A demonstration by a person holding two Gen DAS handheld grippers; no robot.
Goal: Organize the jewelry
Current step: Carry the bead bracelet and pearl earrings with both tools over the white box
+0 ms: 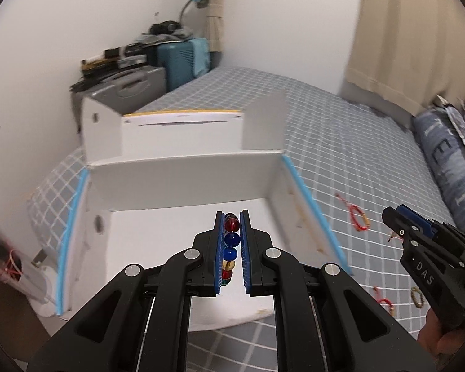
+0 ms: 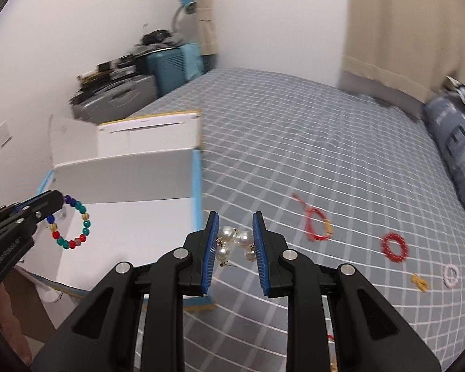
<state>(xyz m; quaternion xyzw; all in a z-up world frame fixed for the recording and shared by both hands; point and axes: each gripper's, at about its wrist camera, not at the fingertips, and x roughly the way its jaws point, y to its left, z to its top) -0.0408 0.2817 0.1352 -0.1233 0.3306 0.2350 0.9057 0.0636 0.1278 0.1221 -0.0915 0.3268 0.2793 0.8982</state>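
My left gripper (image 1: 232, 221) is shut on a bracelet of red, blue, green and gold beads (image 1: 231, 239), held above the floor of an open white box (image 1: 158, 179) with blue-taped edges. In the right wrist view that bracelet (image 2: 73, 228) hangs as a ring from the left gripper (image 2: 57, 200) over the box (image 2: 124, 183). My right gripper (image 2: 235, 221) is shut on a pair of pearl drop earrings (image 2: 237, 241), just right of the box's edge and above the checked bedspread. The right gripper (image 1: 393, 220) shows at the right of the left wrist view.
On the grey checked bedspread (image 2: 294, 142) lie a red cord bracelet (image 2: 316, 228), a red ring-shaped piece (image 2: 394, 247), a small white ring (image 2: 451, 276) and a gold piece (image 2: 419, 282). Pillows (image 2: 452, 142) line the right side. Suitcases (image 1: 158, 68) stand against the far wall.
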